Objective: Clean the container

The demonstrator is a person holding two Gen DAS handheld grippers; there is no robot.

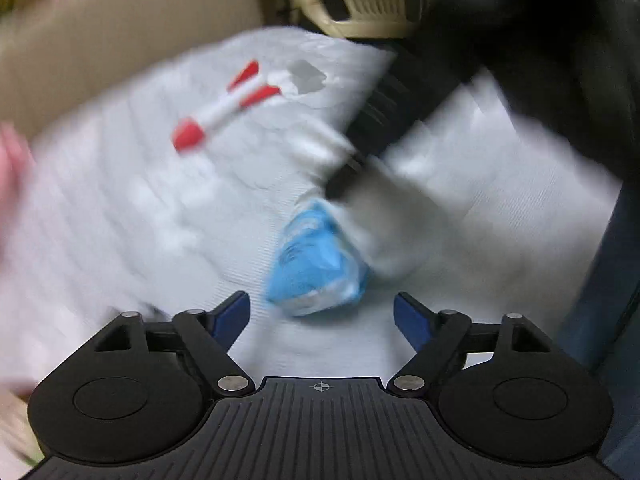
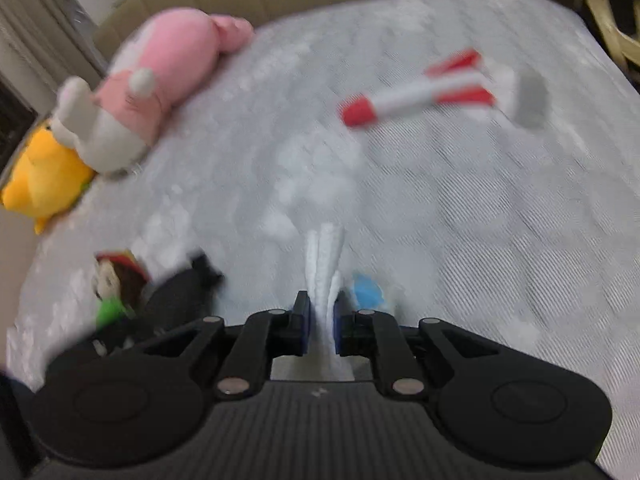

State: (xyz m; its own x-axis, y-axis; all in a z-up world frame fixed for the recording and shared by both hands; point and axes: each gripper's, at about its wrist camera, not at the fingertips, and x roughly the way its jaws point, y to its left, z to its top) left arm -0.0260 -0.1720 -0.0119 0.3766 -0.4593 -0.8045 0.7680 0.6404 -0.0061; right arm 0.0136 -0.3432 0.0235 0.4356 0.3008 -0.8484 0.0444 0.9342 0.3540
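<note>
A small clear container with a blue inside (image 1: 316, 264) lies on a pale quilted bed (image 1: 160, 220), just ahead of my open, empty left gripper (image 1: 322, 316). My right gripper (image 1: 360, 160) reaches in from the upper right of the left wrist view, blurred, right above the container. In the right wrist view my right gripper (image 2: 320, 320) is shut on a folded white cloth (image 2: 324, 268). The blue container (image 2: 366, 290) peeks out just right of its fingers.
A red and white toy rocket (image 2: 424, 96) lies on the bed (image 2: 480, 240). Pink (image 2: 160, 72) and yellow (image 2: 44, 176) plush toys lie at its left edge. A dark doll (image 2: 160, 292) lies near left. A beige chair (image 1: 360, 8) stands beyond the bed.
</note>
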